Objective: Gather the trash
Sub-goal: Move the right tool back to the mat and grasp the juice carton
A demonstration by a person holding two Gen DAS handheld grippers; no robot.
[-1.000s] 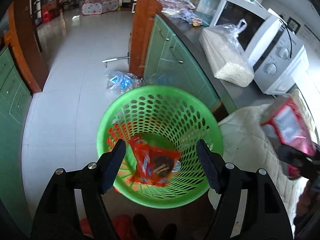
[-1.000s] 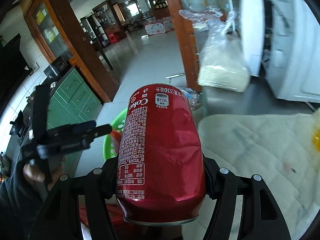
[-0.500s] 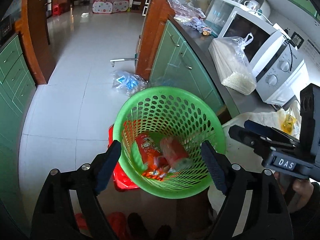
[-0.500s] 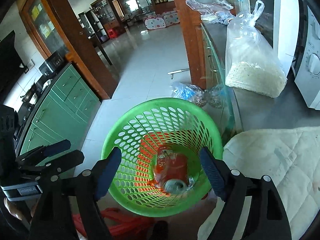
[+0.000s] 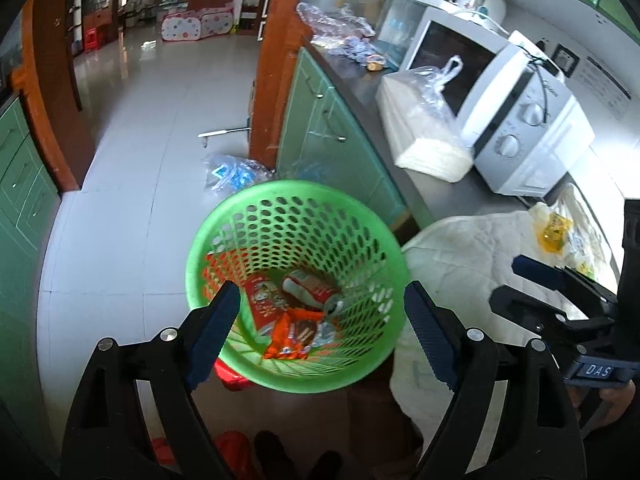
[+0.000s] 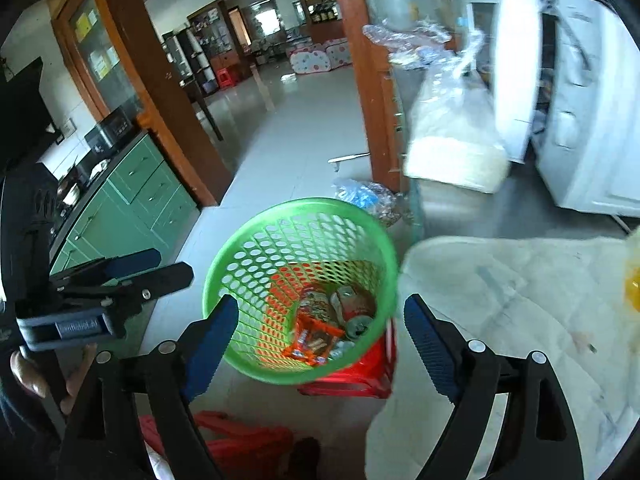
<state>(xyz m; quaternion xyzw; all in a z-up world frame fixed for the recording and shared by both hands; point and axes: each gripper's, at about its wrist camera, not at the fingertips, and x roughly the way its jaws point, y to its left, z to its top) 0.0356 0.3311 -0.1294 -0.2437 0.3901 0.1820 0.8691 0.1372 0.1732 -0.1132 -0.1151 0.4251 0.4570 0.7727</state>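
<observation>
A green perforated basket (image 5: 224, 240) stands on a red stool (image 6: 360, 380) beside the counter; it also shows in the right wrist view (image 6: 248, 240). Inside lie a dented red Coke can (image 5: 310, 290), red snack packs (image 5: 264, 300) and an orange wrapper (image 5: 292, 334). The can (image 6: 354, 308) and wrapper (image 6: 314, 340) also show in the right wrist view. My left gripper (image 5: 320, 332) is open and empty above the basket's near rim. My right gripper (image 6: 318, 334) is open and empty over the basket's right side. A yellow wrapper (image 5: 554, 232) lies on the white quilted cloth (image 5: 460, 256).
A bag of rice (image 5: 424, 128) and a white microwave (image 5: 520, 120) stand on the grey counter. Green cabinets (image 5: 328, 132) run below it. A crumpled plastic bag (image 5: 236, 172) lies on the tiled floor behind the basket. Green drawers (image 6: 136, 196) line the far left.
My right gripper let go of the red Coke can, which dropped into the basket. The right gripper then drew back towards the cloth. My left gripper stayed open over the basket.
</observation>
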